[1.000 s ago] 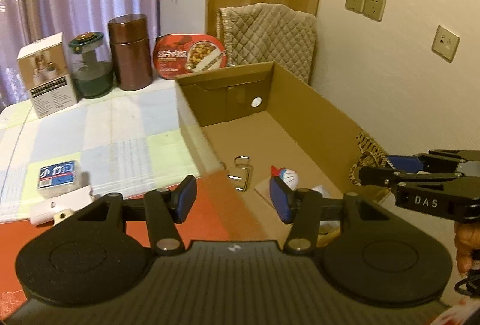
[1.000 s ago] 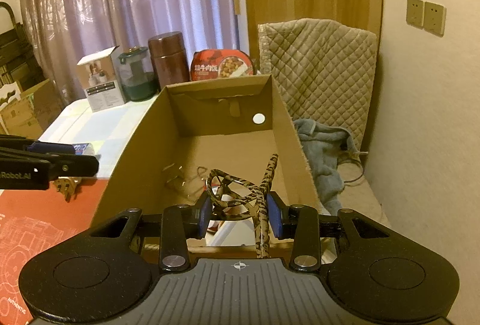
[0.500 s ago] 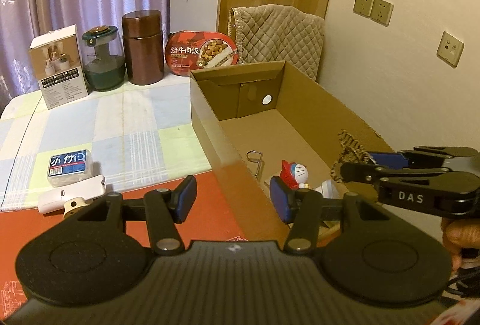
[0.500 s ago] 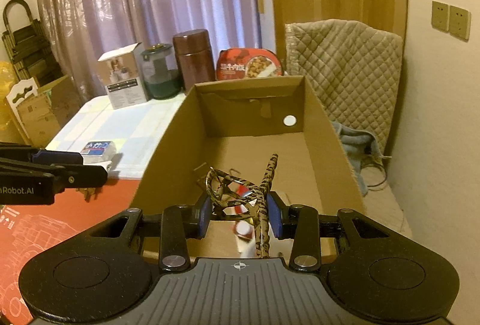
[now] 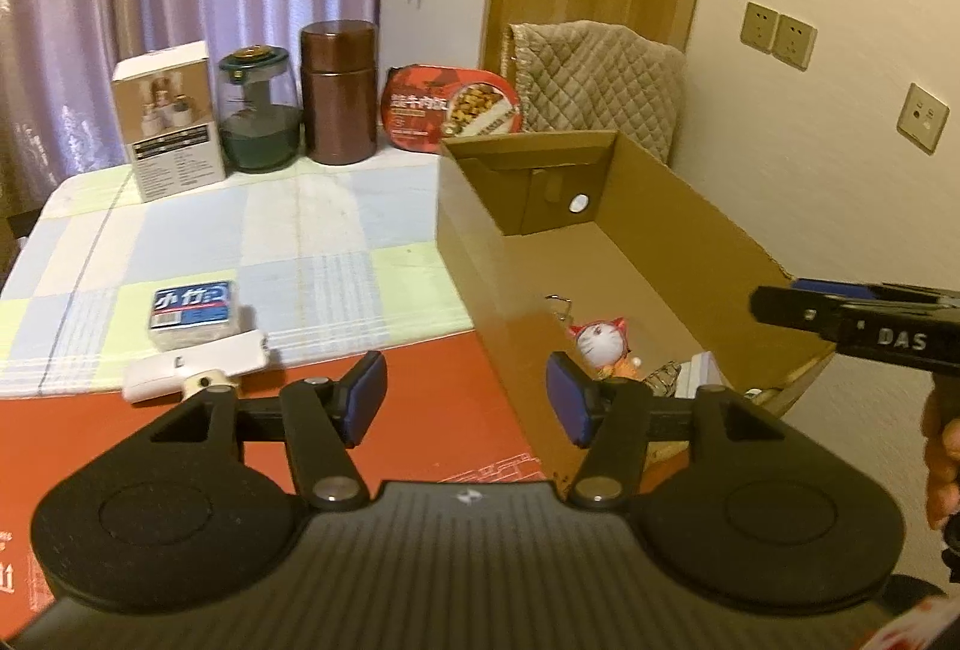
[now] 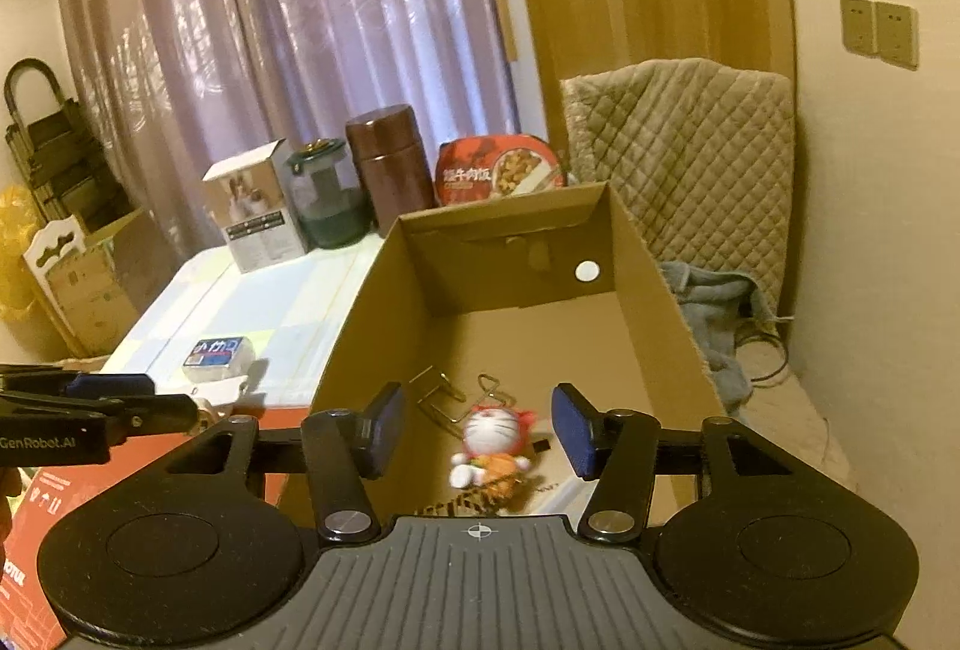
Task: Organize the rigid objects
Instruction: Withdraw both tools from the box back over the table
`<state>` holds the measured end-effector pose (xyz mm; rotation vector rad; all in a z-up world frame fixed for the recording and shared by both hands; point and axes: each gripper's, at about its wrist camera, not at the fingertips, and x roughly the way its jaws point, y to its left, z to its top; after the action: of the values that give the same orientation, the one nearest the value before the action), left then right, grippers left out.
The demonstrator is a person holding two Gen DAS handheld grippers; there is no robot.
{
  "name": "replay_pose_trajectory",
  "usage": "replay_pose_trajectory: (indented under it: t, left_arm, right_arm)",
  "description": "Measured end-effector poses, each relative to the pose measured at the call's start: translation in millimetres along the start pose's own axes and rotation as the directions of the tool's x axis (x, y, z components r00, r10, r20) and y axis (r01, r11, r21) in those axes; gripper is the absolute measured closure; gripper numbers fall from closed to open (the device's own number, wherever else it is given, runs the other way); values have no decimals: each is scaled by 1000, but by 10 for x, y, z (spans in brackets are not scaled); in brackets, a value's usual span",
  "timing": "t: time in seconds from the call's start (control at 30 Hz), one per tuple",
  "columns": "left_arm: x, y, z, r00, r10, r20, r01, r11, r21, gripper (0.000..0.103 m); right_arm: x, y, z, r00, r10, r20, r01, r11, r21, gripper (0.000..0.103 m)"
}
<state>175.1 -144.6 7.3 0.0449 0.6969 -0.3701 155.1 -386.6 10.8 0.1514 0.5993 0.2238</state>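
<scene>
An open cardboard box (image 5: pixel 708 230) (image 6: pixel 654 284) stands on the table's right side. Inside lie a Doraemon toy (image 6: pixel 495 440) (image 5: pixel 600 344), wire clips (image 6: pixel 444 398) and a leopard-print hair claw (image 6: pixel 468 503), partly hidden under my right gripper. My right gripper (image 6: pixel 477 428) is open and empty above the box's near end; it shows from the side in the left wrist view (image 5: pixel 798 311). My left gripper (image 5: pixel 465 401) is open and empty over the red mat (image 5: pixel 420 410). A blue-labelled packet (image 5: pixel 192 311) and a white clip (image 5: pixel 192 368) lie on the cloth to its left.
At the table's back stand a white carton (image 5: pixel 168 122), a green glass jar (image 5: pixel 258 116), a brown canister (image 5: pixel 339 92) and a red meal tub (image 5: pixel 450 107). A quilted chair (image 6: pixel 684 158) stands behind the box, next to the wall.
My right gripper opened and let go of the leopard hair claw, which now lies in the box. Both grippers rose and drew back.
</scene>
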Motion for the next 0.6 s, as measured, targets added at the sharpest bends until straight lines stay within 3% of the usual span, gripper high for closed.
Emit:
replay_pose_trajectory:
  t: [0.6]
  left_arm:
    - [-738,586,-426,993,118,16,-117,991,-69,40]
  right_arm:
    - [-413,676,-196,998,53,17,-53,998,-23,50]
